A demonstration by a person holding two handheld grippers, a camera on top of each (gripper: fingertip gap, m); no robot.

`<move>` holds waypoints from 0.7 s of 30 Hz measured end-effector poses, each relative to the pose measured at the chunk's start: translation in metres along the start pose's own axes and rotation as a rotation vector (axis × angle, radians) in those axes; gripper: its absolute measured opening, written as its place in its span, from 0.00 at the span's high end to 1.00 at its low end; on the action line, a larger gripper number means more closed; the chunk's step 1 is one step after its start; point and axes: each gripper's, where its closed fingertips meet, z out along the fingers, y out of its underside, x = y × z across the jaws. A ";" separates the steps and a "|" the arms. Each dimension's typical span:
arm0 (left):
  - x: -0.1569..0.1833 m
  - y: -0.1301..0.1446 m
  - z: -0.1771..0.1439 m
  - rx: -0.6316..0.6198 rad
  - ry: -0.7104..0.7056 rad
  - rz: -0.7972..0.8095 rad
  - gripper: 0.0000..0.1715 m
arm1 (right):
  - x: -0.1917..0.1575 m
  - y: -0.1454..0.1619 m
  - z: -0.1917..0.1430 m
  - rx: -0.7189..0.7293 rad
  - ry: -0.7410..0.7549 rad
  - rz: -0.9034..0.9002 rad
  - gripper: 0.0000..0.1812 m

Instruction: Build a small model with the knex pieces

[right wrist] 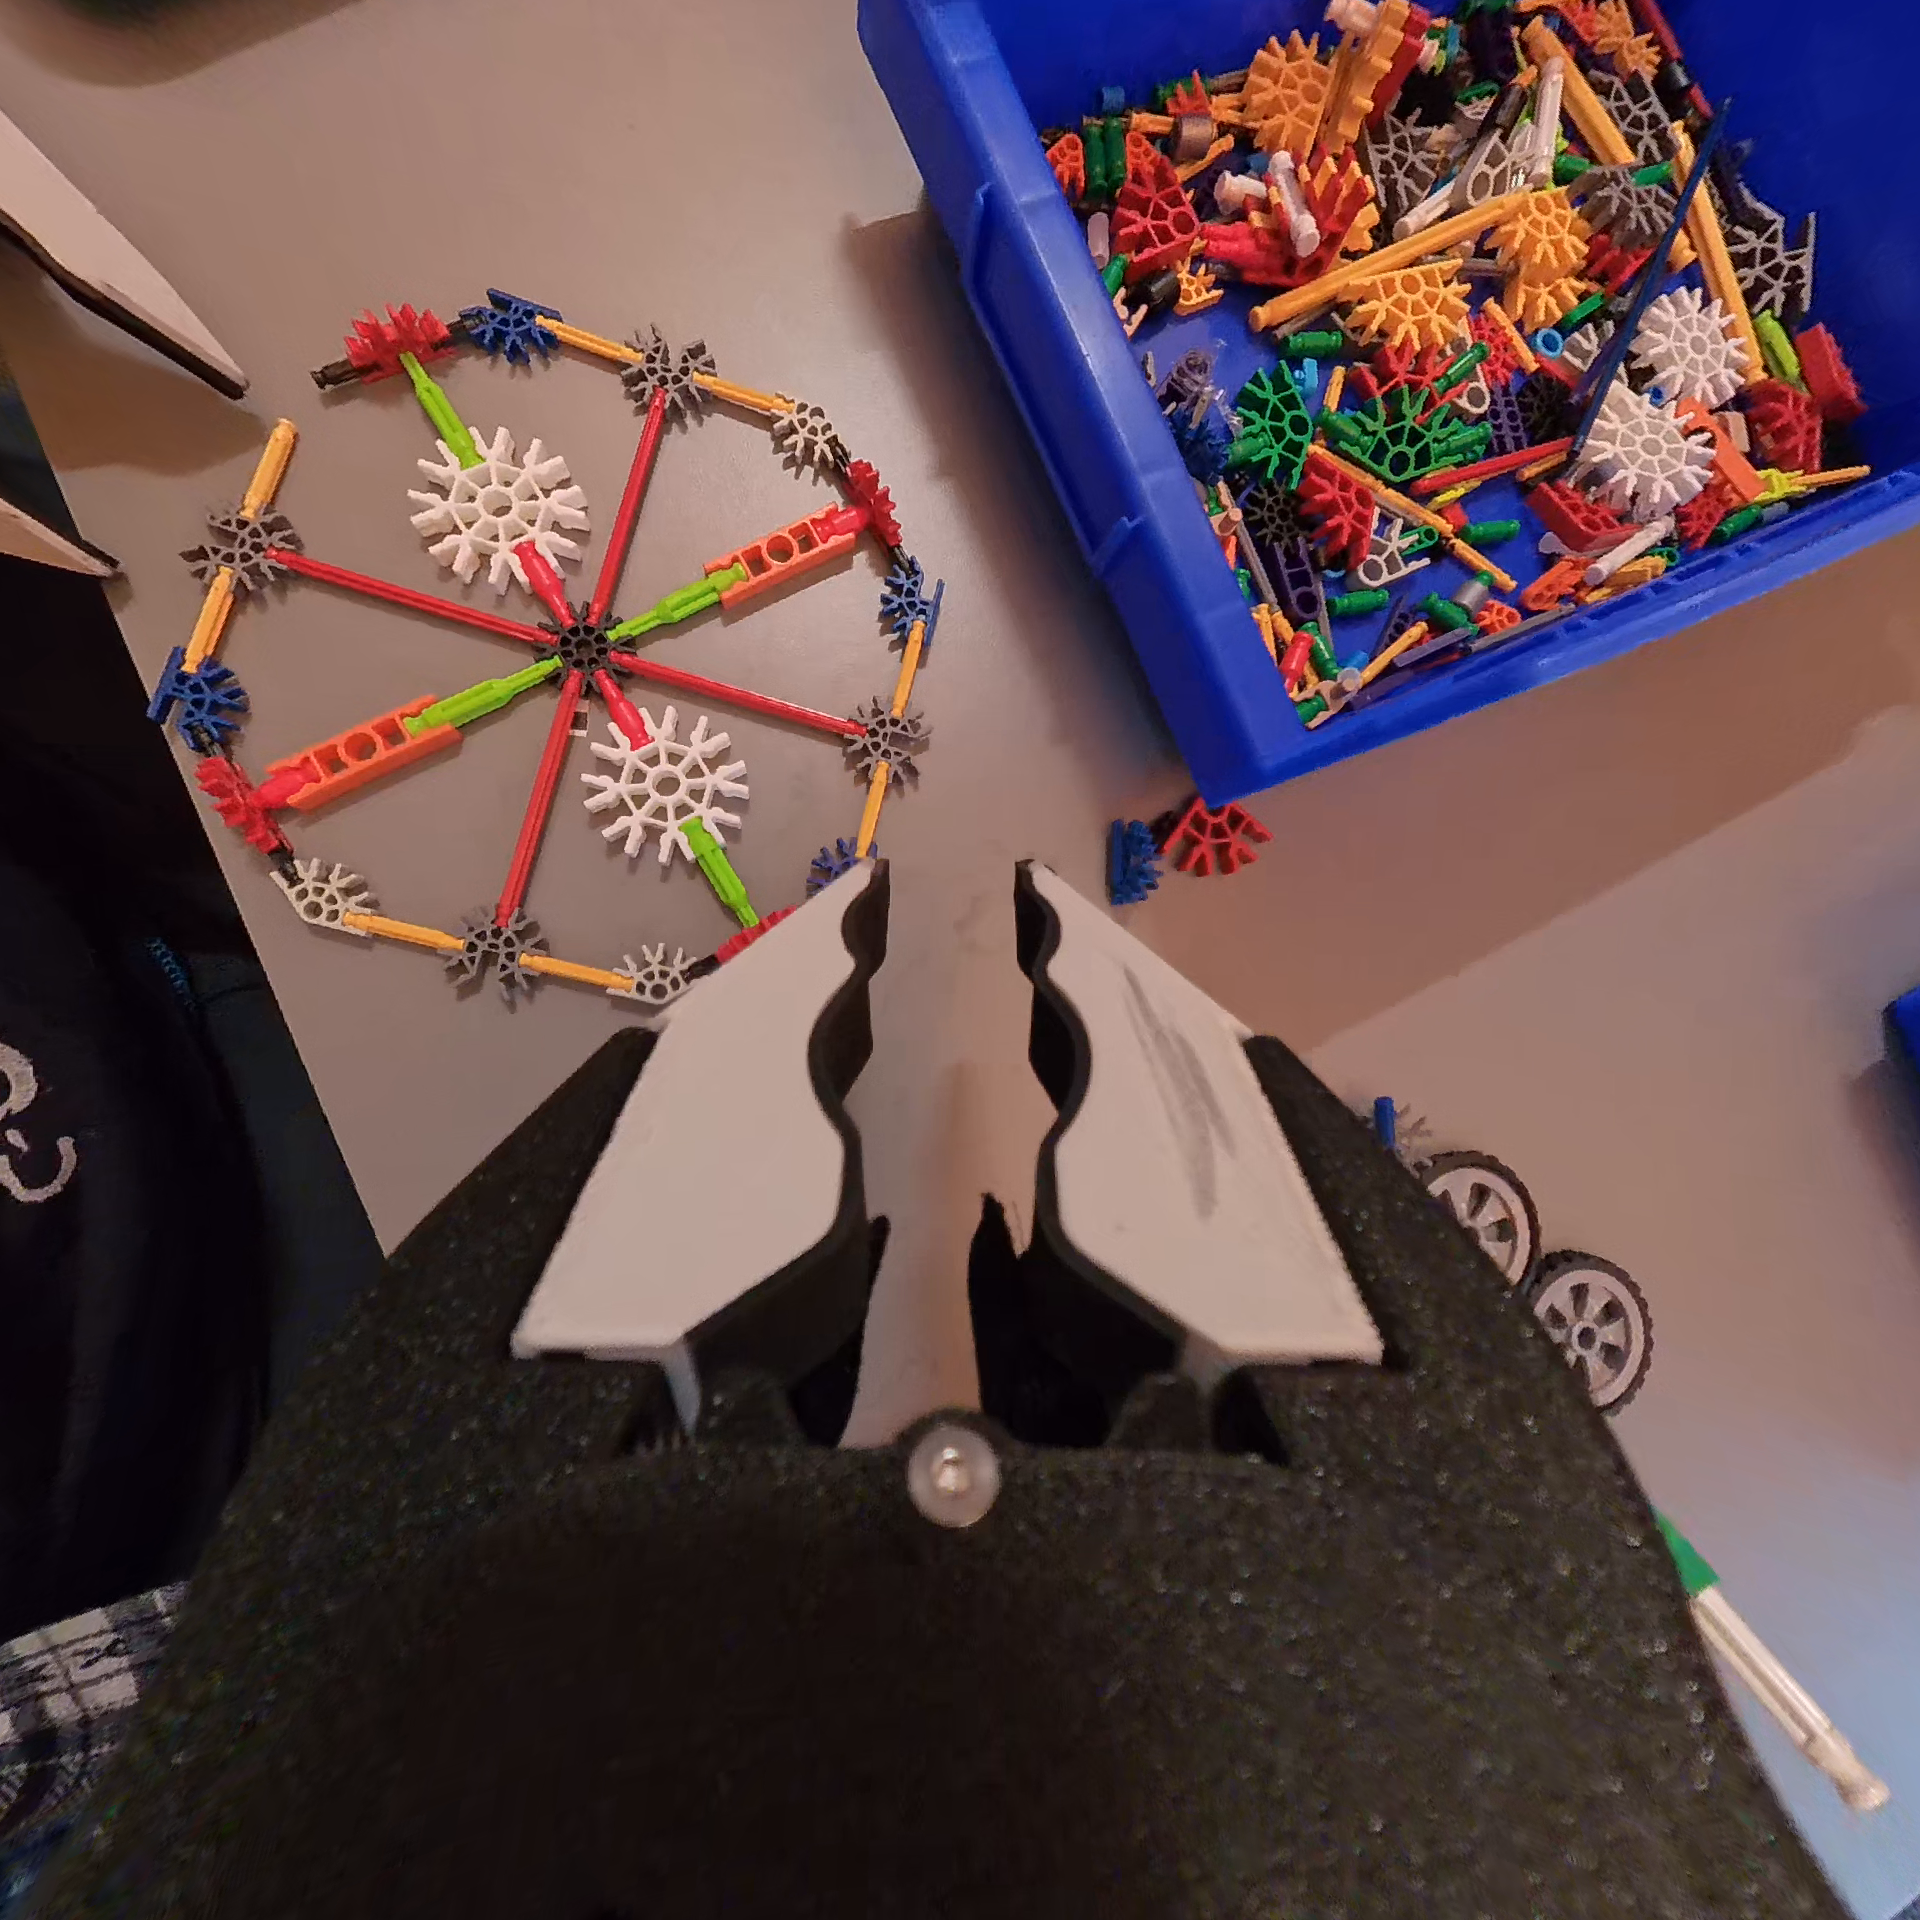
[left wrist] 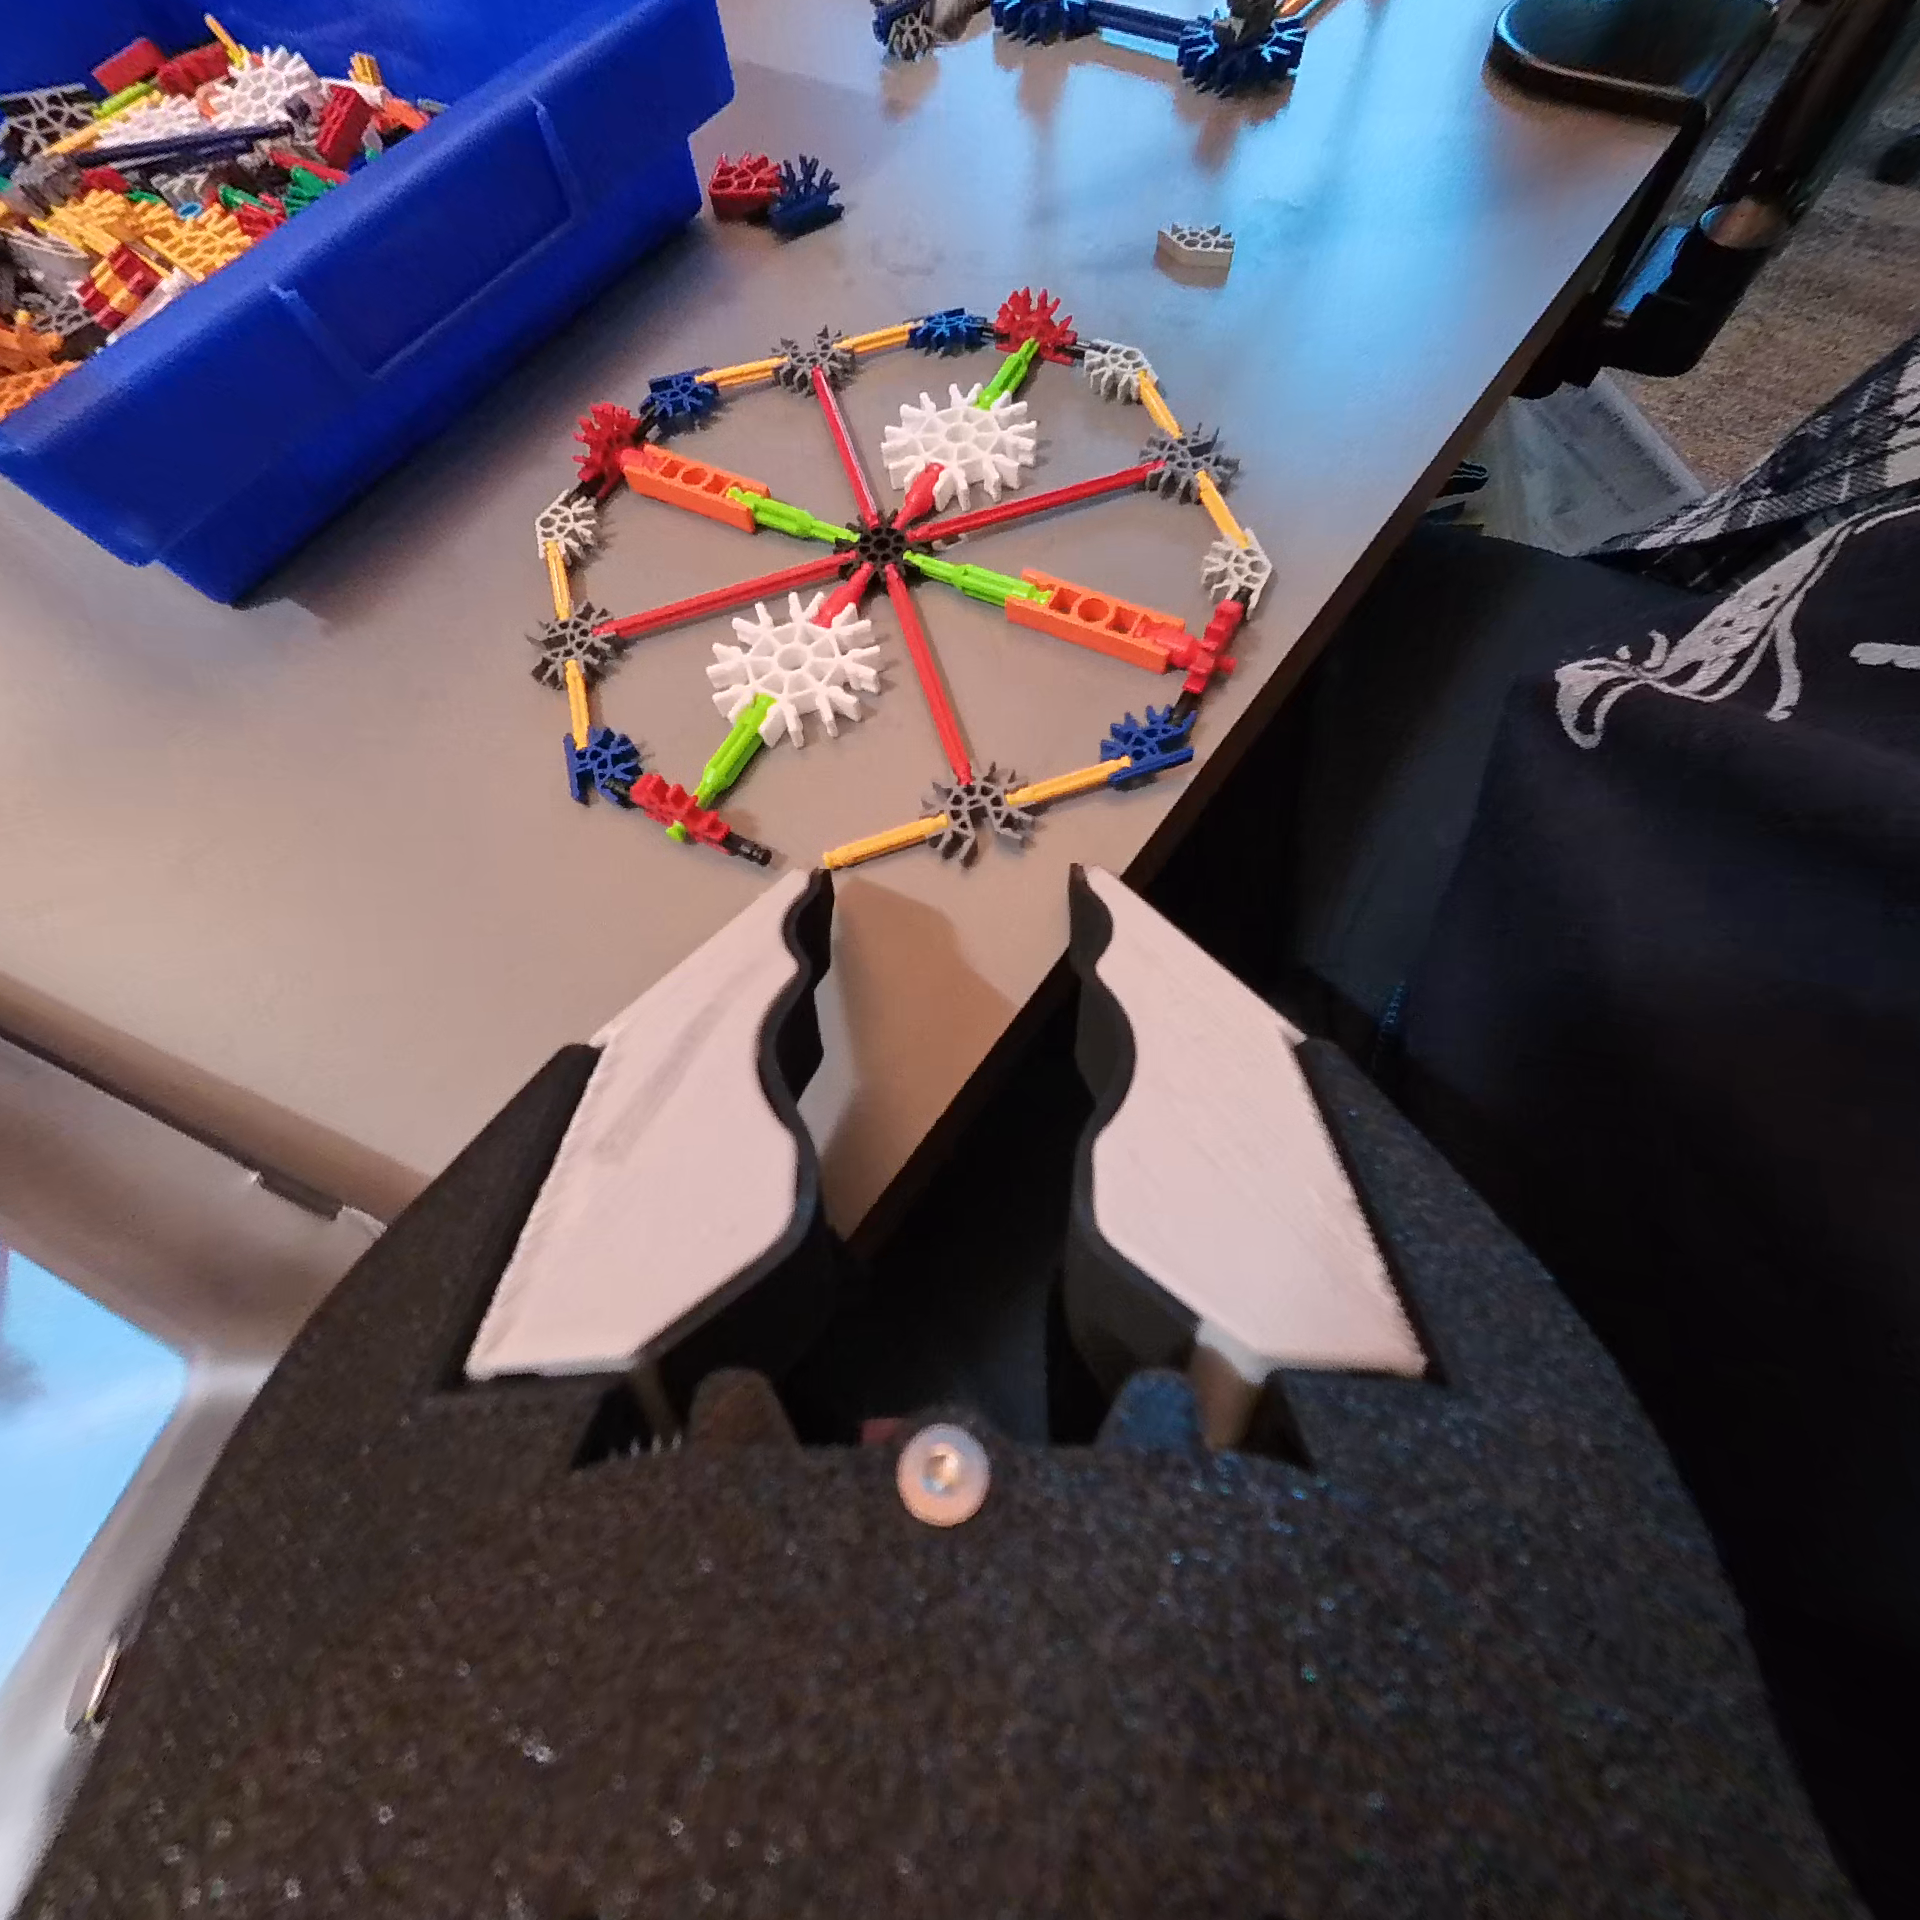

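Observation:
A flat wheel of rods and connectors lies on the grey table, with red and green spokes, two white snowflake pieces, two orange bars and a yellow-rod rim. It also shows in the right wrist view. The rim has a gap with loose rod ends. My left gripper is open and empty, hovering just short of the wheel's near rim by the table edge. My right gripper is open and empty, above bare table beside the wheel's rim, with one fingertip overlapping a blue connector there.
A blue bin full of loose pieces stands beside the wheel, also in the right wrist view. A red and a blue connector lie loose near it. A small wheeled build and a grey piece are nearby. A person's dark clothing borders the table edge. The gap from one gripper's tips to the other's is roughly 20 cm.

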 end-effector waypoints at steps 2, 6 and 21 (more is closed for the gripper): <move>0.000 0.000 0.000 0.000 -0.001 0.000 0.74 | 0.000 0.001 -0.001 -0.001 0.000 0.001 0.87; 0.000 0.000 0.000 0.000 -0.001 -0.003 0.74 | -0.005 0.009 -0.007 -0.030 0.004 0.003 0.87; 0.003 -0.002 -0.001 0.018 0.007 0.000 0.74 | -0.039 0.082 0.000 -0.175 0.010 0.258 0.81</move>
